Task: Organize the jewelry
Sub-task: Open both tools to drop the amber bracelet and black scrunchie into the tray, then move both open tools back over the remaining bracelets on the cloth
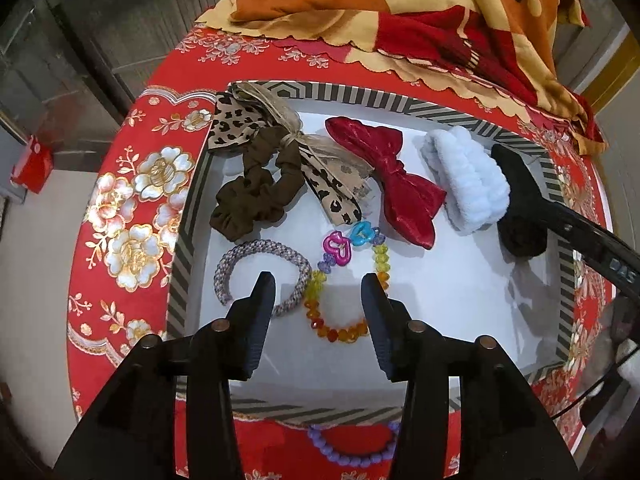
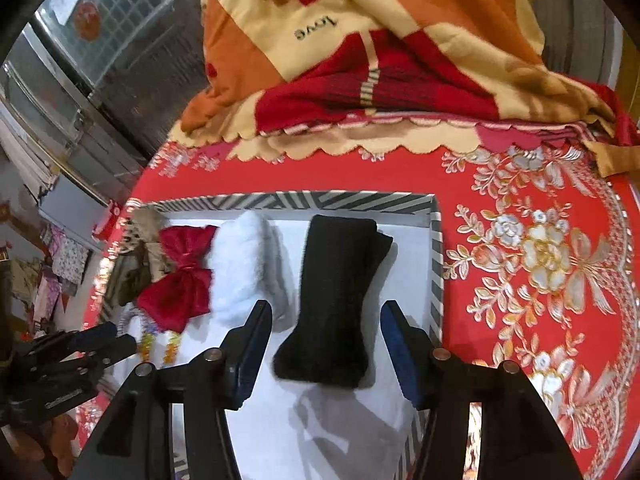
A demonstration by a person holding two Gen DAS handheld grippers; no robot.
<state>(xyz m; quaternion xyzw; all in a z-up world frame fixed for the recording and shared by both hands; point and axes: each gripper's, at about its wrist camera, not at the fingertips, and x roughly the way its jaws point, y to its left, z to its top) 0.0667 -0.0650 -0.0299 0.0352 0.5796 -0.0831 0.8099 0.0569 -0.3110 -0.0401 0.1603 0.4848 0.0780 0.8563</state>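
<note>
A white tray with a striped rim holds a brown scrunchie with leopard ribbon, a red bow, a white fluffy band, a black band, a grey woven bracelet and a coloured bead bracelet. My left gripper is open just above the bead bracelet. My right gripper is open with the black band lying between its fingers, apart from them. The white band and red bow lie to its left in the tray.
A purple bead bracelet lies on the red floral cloth just in front of the tray. A folded orange and red blanket lies behind the tray. The cloth drops off at the left edge.
</note>
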